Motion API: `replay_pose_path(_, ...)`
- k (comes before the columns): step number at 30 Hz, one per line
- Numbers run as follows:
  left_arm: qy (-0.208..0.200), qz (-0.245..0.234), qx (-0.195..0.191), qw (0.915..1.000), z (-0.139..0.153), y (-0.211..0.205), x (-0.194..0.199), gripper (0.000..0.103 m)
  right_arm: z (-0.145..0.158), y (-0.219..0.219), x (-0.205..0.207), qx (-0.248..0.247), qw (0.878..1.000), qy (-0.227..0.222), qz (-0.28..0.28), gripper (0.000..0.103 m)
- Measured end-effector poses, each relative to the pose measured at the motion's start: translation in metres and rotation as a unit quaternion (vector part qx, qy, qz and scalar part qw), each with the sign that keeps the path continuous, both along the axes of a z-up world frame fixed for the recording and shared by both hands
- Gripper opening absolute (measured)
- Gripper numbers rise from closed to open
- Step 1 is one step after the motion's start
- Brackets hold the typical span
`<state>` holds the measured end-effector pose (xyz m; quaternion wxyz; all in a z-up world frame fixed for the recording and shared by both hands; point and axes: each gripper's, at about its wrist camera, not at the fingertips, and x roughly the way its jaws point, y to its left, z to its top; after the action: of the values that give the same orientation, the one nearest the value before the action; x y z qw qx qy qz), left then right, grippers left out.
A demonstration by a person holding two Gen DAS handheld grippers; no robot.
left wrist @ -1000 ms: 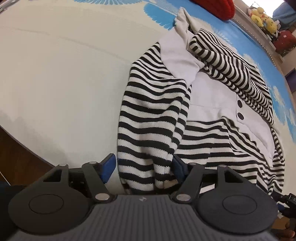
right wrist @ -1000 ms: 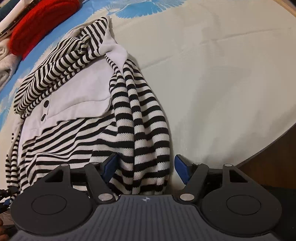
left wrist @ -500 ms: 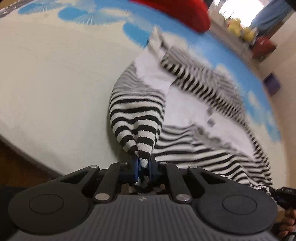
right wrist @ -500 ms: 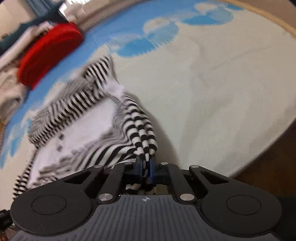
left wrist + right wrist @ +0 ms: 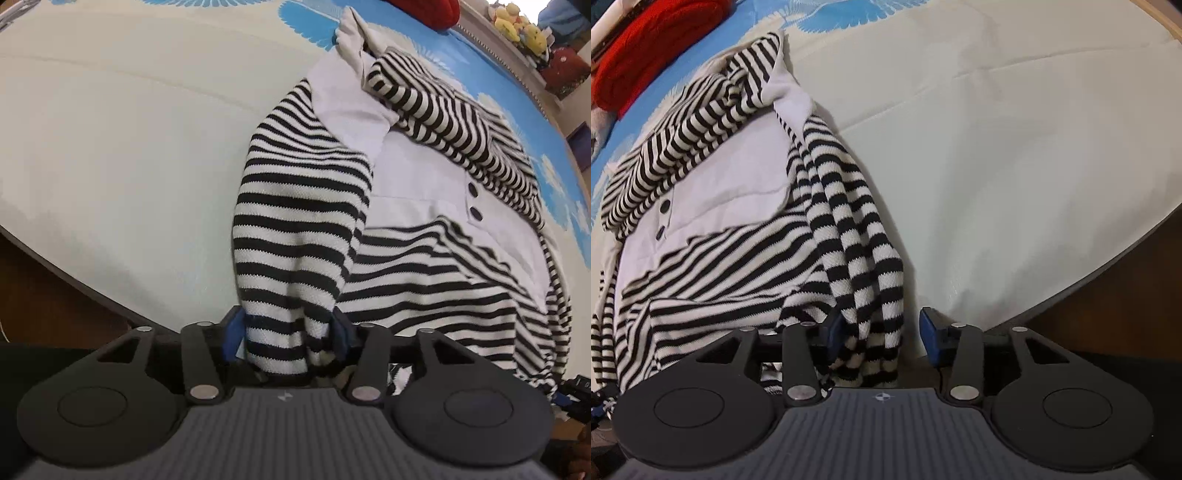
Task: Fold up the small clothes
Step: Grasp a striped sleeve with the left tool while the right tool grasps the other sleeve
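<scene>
Knit, black-and-white striped: the top (image 5: 424, 229) lies spread on the cream sheet (image 5: 110, 147), near the bed's front edge, white collar and button placket facing up, one sleeve already crossed over the chest.

Handling, as a guess: light, soft, floppy. No stiffness, so anything lifted will drape and drag the rest along. The knit looks grippy, not slippery, and bunches into thick folds. Nothing fragile; the buttons (image 5: 474, 201) are the only hard bits.

Left gripper (image 5: 286, 334): jaws opening, about half wide, sleeve cuff (image 5: 280, 332) bunched between the blue pads, filling most of the gap. Grip looks released, not pinching.

Right gripper (image 5: 882, 332): jaws opening too, other cuff (image 5: 875, 332) between them, lying against the left pad with clear daylight to the right pad (image 5: 929, 330). Not held.

Where to grab: pinch cuff or hem at a doubled edge, taking both layers. A single layer would likely stretch and peel off. Shoulder seam by the collar is the other decent hold for the body fold.
</scene>
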<state>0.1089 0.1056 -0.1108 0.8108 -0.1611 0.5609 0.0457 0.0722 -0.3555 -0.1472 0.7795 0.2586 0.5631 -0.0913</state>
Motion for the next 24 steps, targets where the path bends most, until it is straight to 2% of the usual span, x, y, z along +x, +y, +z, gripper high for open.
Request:
replay_pose_path(6, -0.004, -0.003, 0.034, 0.9994, -0.001, -0.005, -0.001, 0.064, -0.001, 0.007, -0.001, -0.009, 1.0, 0.002, 0.024, 0.049)
replay_pose_path(11, -0.004, -0.019, 0.054, 0.9984, -0.005, -0.01, 0.0, 0.064, 0.0, 0.01, 0.0, -0.016, 0.999, 0.0, 0.035, 0.049)
replay_pose_path(13, -0.007, -0.031, 0.058, 0.9978, -0.006, -0.013, -0.001, 0.056, 0.0, 0.01, -0.001, -0.016, 0.999, -0.002, 0.037, 0.043)
replay_pose_path(15, -0.015, -0.044, 0.044, 0.998, -0.004, -0.014, -0.001, 0.025, 0.002, 0.013, -0.001, -0.011, 0.999, -0.01, 0.043, 0.026)
replay_pose_path(17, -0.023, -0.053, 0.03, 0.9979, -0.002, -0.016, -0.001, 0.013, 0.005, 0.015, -0.001, -0.01, 0.998, -0.018, 0.052, 0.017)
replay_pose_path(24, -0.047, -0.046, 0.016, 0.9977, 0.015, -0.015, -0.006, 0.011, 0.021, 0.009, -0.004, 0.002, 0.998, -0.058, 0.032, 0.01)
